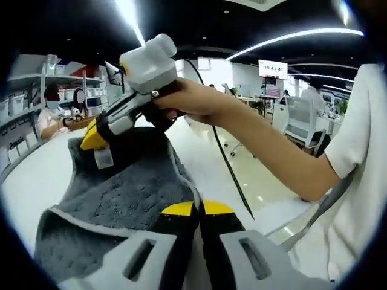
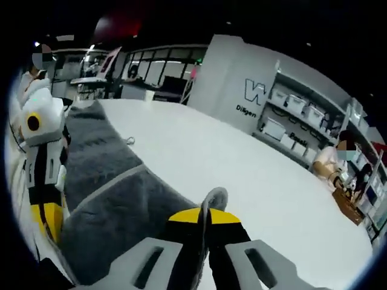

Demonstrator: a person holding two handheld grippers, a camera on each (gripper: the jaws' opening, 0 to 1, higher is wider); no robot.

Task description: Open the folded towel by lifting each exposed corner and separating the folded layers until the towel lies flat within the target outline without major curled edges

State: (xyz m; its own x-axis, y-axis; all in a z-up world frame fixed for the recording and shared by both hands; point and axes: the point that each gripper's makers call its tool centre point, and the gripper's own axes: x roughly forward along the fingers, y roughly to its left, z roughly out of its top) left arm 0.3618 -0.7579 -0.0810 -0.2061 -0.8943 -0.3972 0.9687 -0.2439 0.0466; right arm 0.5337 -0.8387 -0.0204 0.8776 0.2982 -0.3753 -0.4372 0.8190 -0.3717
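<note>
Surface first: a broad white tabletop surface (image 2: pixel 242 175) carries everything, and it runs bare and wide beyond the towel on the side toward the shelving wall, so there is plenty of room to spread cloth that way. Target outline is not something I can make out on it.

Next in size is the grey terry towel with a pale stitched hem (image 2: pixel 115 199), lifted off the surface between the two tools rather than lying down. In the right gripper view a hemmed edge crosses it on a slant, with a further stretch of grey cloth beyond that line, which reads as layers partly parted but not yet laid out. I judge the task about midway: corners are taken up, the flattening and smoothing of edges is all left to do.

The right tool (image 2: pixel 204 225), yellow-tipped, has its jaws closed on a curled towel corner that pokes up between them. The left tool (image 1: pixel 197 211) likewise is clamped on the towel's near hem, jaws pressed together over the cloth. Seen from the left gripper view, the right tool sits at the towel's far corner, held by the person's hand (image 1: pixel 193 99).

A small white care tag (image 1: pixel 103 157) hangs at that far corner.
</note>
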